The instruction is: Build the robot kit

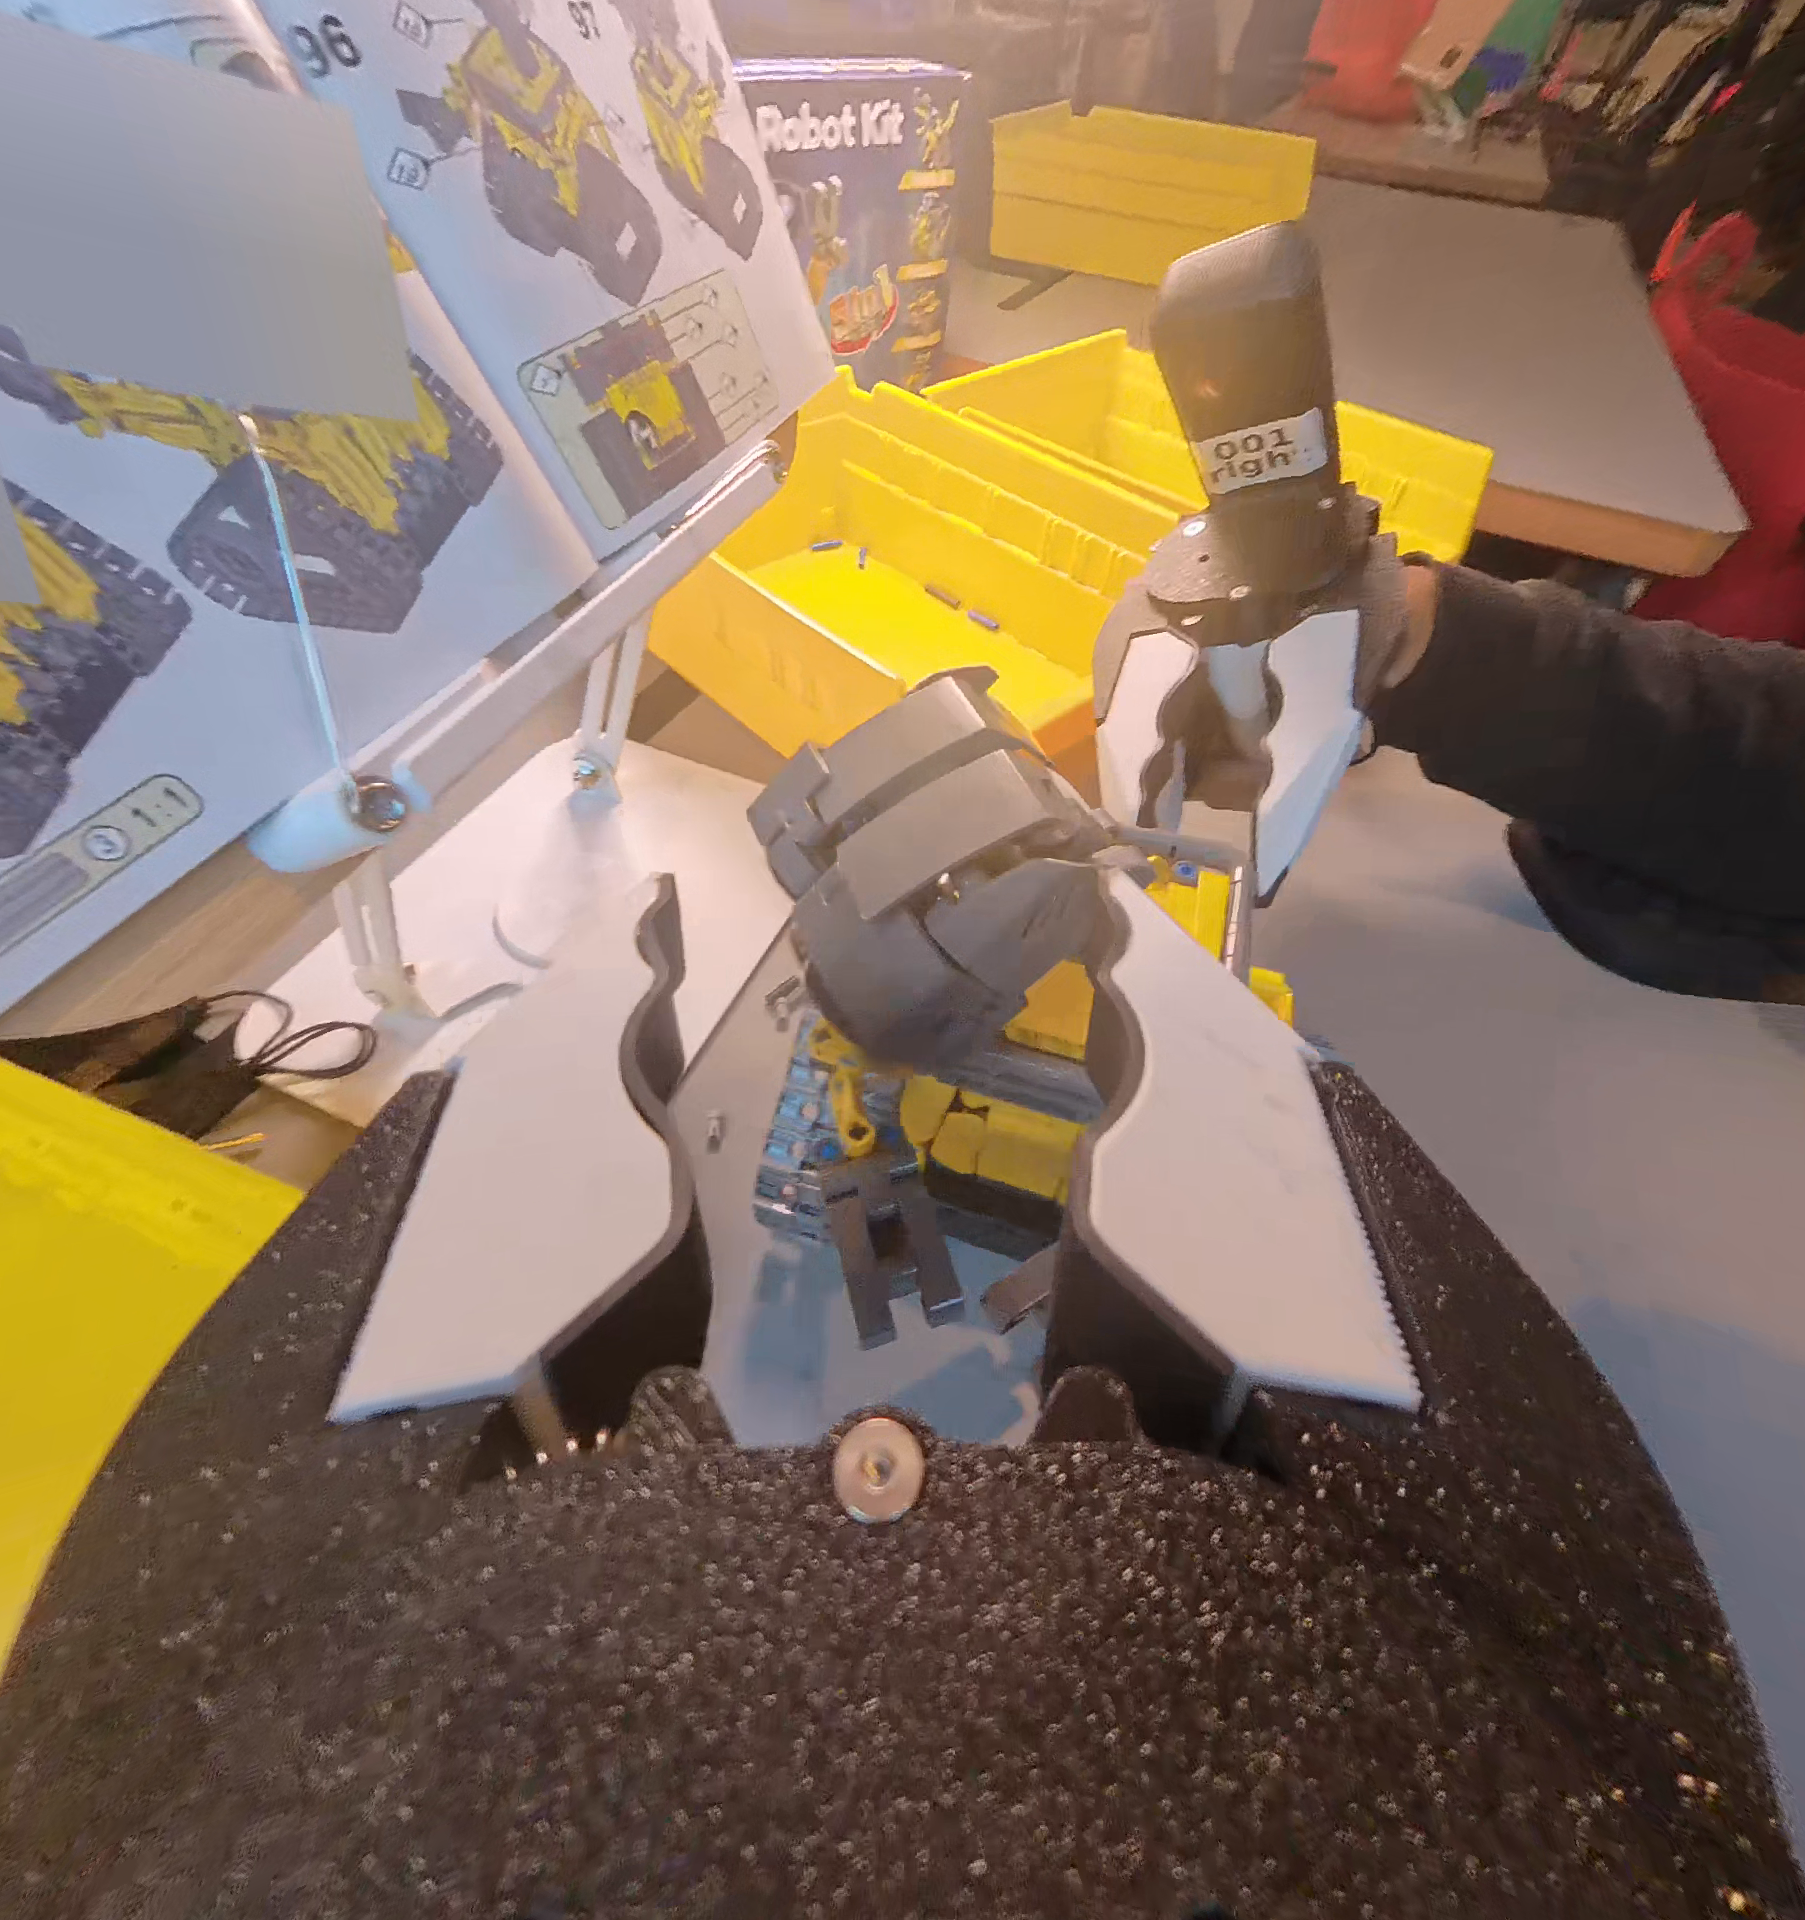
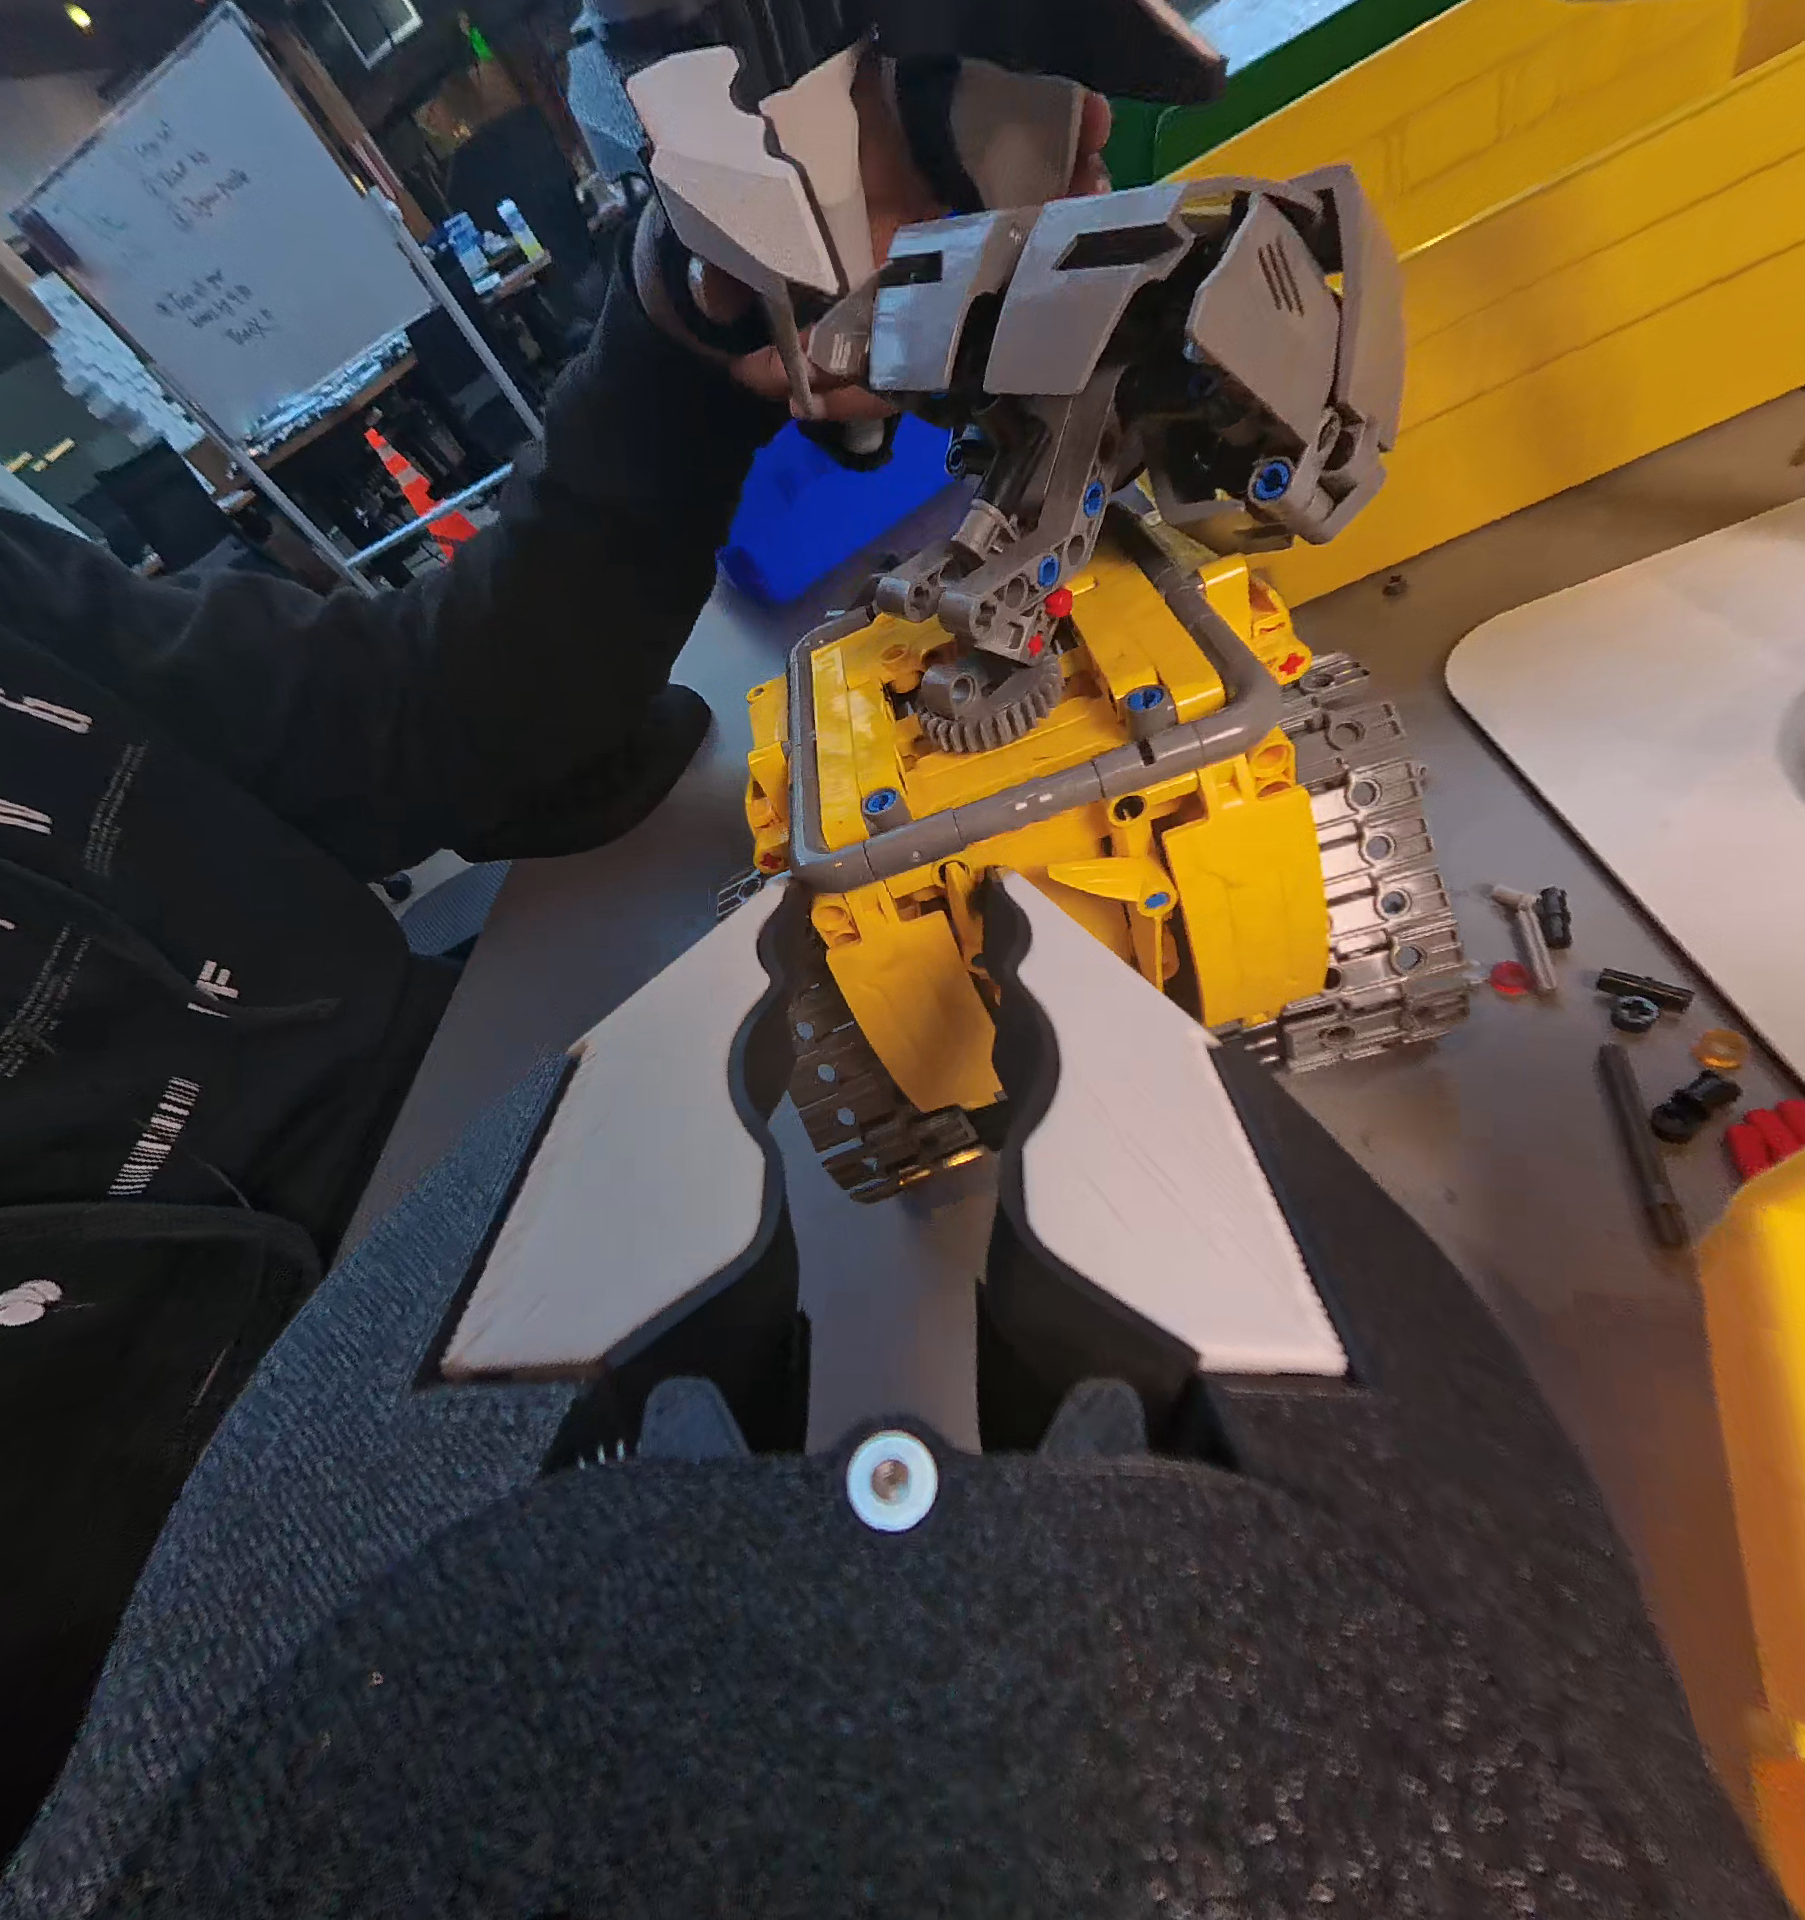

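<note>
At the centre of the right wrist view, a yellow brick-built tracked model (image 2: 1033, 790) stands upright on the grey bench (image 2: 1449, 1153), resting on its grey tracks (image 2: 1376, 883). Its long axis runs bottom to top of the frame, from the tracks through a thin grey neck (image 2: 1023, 499) to a grey head (image 2: 1137, 301). The head tips toward the upper right, and its front seems to face that way too.

The right gripper (image 2: 893, 888) has its jaws on either side of a yellow arm panel (image 2: 908, 997) low on the model's near face. I cannot tell whether they actually pinch it or only bracket it. In the left wrist view the left gripper (image 1: 887, 904) has its jaws spread wide, with the head between them. The finger on the right of the frame is close against the head, and the other stands apart.

The neck looks like the weak point. Pushing the head sideways while the body is pinned low down could pop the neck's pins or snap the head off. The arm panel appears hinged, so a pull on it might swing it out or tip the model.

Loose small parts (image 2: 1646, 1013) lie near the tracks at the right of the frame, and a sliding model could scatter them. Yellow bins (image 1: 877, 582) and instruction sheets (image 1: 254, 520) fill the upper part of the left wrist view.
</note>
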Tool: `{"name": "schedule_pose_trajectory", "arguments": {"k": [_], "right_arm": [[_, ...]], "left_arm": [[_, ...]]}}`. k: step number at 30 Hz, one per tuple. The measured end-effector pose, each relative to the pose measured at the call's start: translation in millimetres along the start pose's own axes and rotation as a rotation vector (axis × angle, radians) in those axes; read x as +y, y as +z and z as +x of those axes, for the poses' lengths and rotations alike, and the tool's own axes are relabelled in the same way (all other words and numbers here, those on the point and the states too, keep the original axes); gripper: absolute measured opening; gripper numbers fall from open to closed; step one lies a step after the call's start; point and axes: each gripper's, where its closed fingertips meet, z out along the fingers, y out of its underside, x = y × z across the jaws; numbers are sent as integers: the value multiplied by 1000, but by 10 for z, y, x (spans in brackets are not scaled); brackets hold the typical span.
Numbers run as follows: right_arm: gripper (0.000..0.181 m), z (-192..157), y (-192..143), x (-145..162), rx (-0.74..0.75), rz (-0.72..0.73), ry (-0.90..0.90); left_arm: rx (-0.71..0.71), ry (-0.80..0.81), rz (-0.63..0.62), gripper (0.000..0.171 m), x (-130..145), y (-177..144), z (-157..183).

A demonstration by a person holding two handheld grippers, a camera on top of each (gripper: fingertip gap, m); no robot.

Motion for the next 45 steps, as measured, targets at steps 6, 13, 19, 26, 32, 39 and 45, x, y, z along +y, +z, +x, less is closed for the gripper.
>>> {"name": "schedule_pose_trajectory", "arguments": {"k": [6, 13, 19, 26, 32, 39, 45], "right_arm": [[37, 40, -3, 72, 32, -48, 1], [43, -99, -339, -358, 146, 48, -99], [45, 21, 4, -503, 371, 43, -140], [24, 143, 130, -353, 456, -52, -248], [24, 168, 139, -271, 340, -62, -267], [24, 171, 151, -275, 197, -114, -340], [24, 169, 153, -279, 110, -70, -325]], "left_arm": [[49, 201, -88, 71, 115, 11, 229], [-127, 414, -251, 48, 263, 103, 134], [-228, 555, -346, 45, 207, 48, 200], [-221, 635, -352, 43, 51, 13, 484], [-57, 500, -230, 68, -17, -122, 589], [142, 277, -82, 80, 15, 29, 630], [161, 261, -55, 67, -7, 15, 622]]}}
